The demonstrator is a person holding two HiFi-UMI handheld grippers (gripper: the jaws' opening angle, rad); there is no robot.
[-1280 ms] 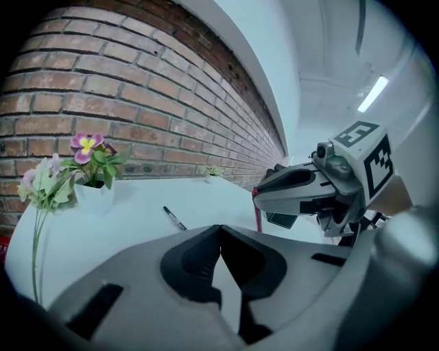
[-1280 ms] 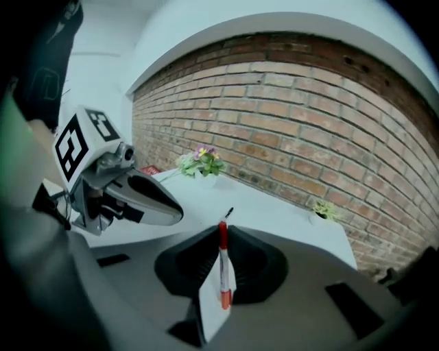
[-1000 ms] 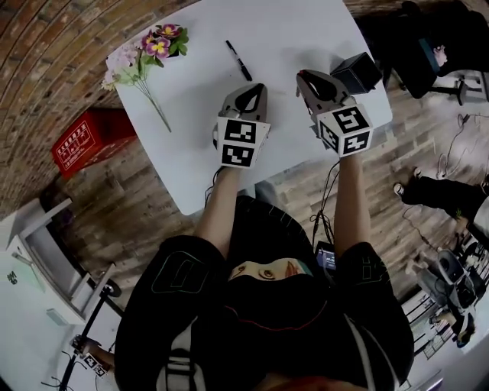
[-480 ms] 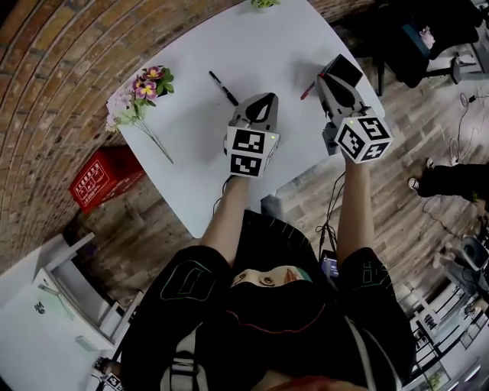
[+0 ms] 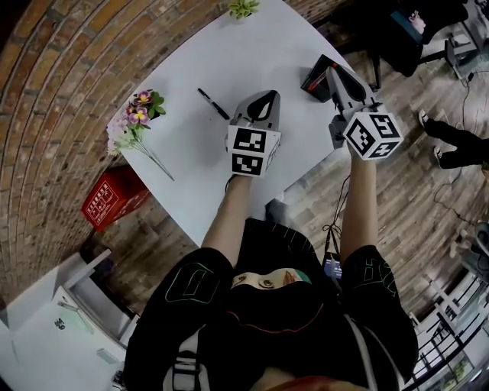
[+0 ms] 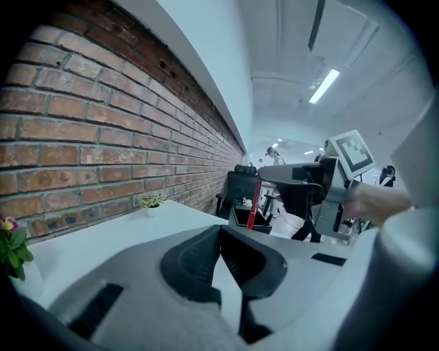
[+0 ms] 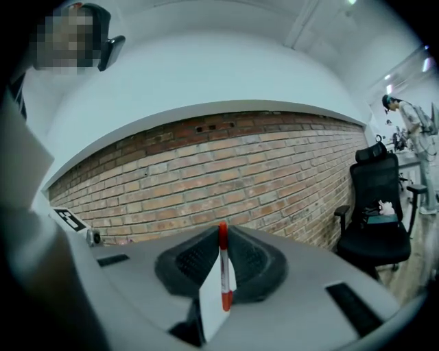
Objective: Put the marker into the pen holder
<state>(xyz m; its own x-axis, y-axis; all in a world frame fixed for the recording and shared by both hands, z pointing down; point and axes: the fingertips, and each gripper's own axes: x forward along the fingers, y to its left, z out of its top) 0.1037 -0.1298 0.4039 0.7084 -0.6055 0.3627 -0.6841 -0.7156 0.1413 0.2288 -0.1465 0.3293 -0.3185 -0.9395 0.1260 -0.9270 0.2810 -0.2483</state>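
My right gripper (image 5: 335, 71) is shut on a red marker (image 7: 222, 269), which stands upright between the pads in the right gripper view. In the left gripper view the red marker (image 6: 252, 203) hangs from the right gripper (image 6: 263, 176) just above the black pen holder (image 6: 241, 221). The pen holder (image 5: 315, 77) sits near the table's far right edge, partly hidden under that gripper. A black marker (image 5: 213, 104) lies on the white table (image 5: 191, 145). Near the table's middle, my left gripper (image 5: 263, 97) is shut with nothing in it, its tips (image 6: 221, 232) touching.
A bunch of pink flowers (image 5: 136, 116) lies at the table's left corner. A small potted plant (image 5: 243, 8) stands at the far edge. A red box (image 5: 114, 200) sits on the wooden floor by the brick wall. A black office chair (image 7: 374, 206) stands to the right.
My right gripper has carried the red marker from left of the pen holder to over it. The left gripper has hardly shifted.
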